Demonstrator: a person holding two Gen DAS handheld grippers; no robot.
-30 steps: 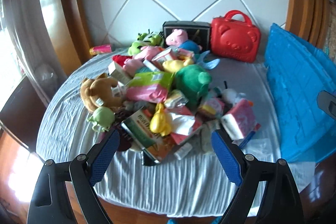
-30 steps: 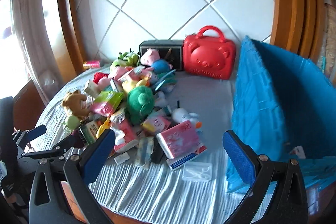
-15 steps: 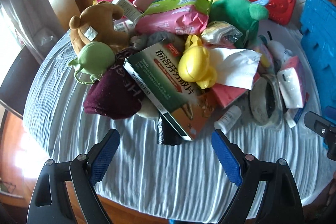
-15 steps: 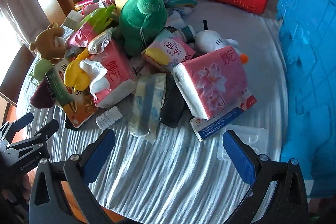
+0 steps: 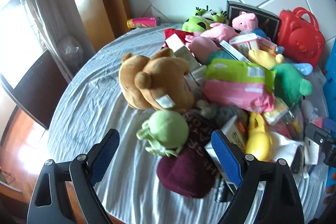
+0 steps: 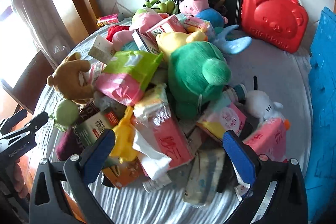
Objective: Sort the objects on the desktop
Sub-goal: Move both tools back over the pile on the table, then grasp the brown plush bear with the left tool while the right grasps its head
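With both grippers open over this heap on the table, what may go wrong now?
1. The left gripper frames the light green plush, which leans on the maroon hat; closing may catch both.
2. The tissue pack between the right gripper fingers supports other items; lifting it may topple them.

Your left gripper (image 5: 166, 155) and right gripper (image 6: 169, 153) match: black frames, blue ribbed pads (silver screws at pivots).

So the worktop (image 5: 88, 85) has one big pile in the middle: teddy bear (image 5: 151, 81) on its left edge, small round plush (image 5: 166, 133) in front of that, lying on what's probably a beanie (image 5: 187, 173). Bear-faced case (image 5: 300, 41) sits behind, far right.
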